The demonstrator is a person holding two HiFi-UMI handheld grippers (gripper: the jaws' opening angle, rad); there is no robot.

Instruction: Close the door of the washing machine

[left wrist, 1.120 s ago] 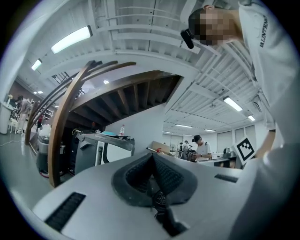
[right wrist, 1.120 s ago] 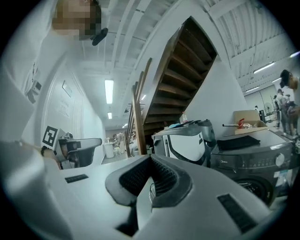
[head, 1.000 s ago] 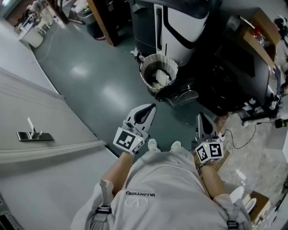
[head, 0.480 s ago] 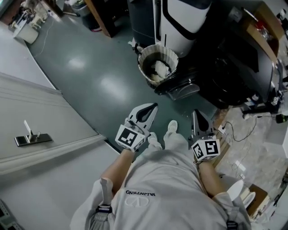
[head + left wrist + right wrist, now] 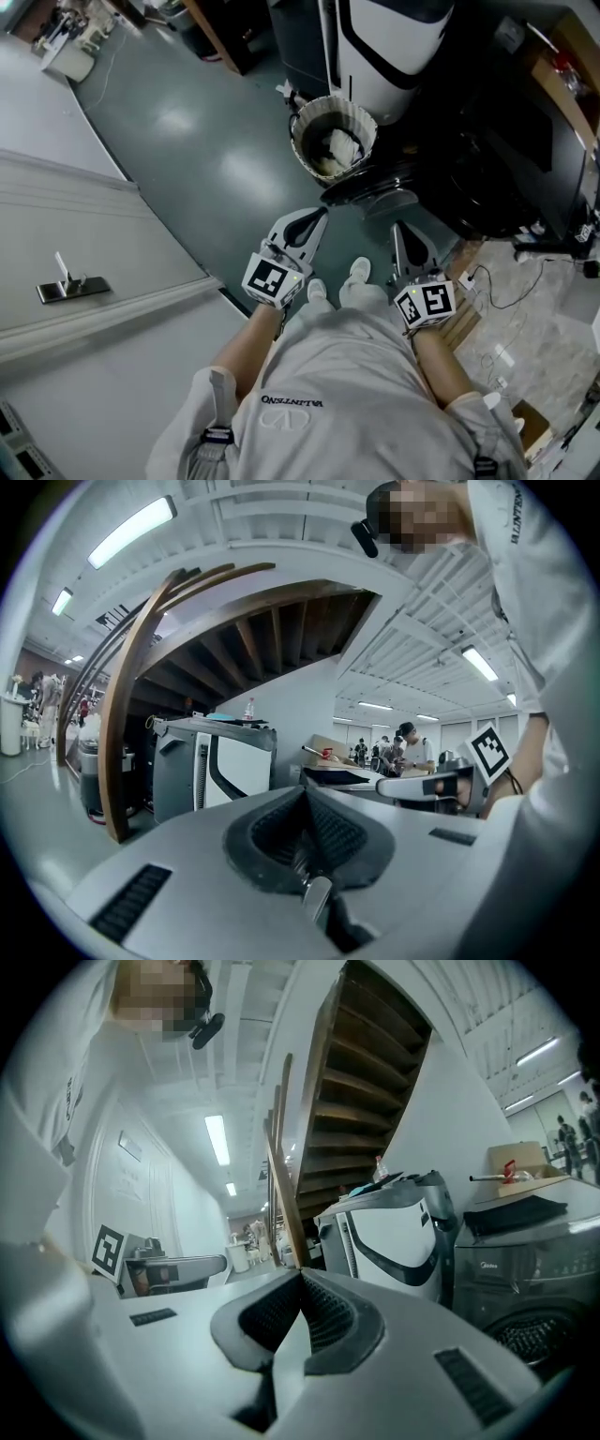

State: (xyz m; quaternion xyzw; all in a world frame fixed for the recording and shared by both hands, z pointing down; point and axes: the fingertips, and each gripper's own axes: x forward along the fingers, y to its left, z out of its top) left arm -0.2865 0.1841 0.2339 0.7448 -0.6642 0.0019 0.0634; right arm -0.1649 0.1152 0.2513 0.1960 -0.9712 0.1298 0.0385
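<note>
The dark washing machine [image 5: 525,1274] shows the brand Midea on its front; the person's white shirt [image 5: 328,412] reads Valentino

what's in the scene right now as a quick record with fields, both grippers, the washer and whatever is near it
left gripper: jaws shut, empty, touching nothing
right gripper: jaws shut, empty, touching nothing
dark grey front-loading washing machine: ahead, on the person's right
washing machine door: seems swung open, not yet reached
beige pleated round basket: beside the door, white cloth inside
white-and-black appliance: behind the basket
</note>
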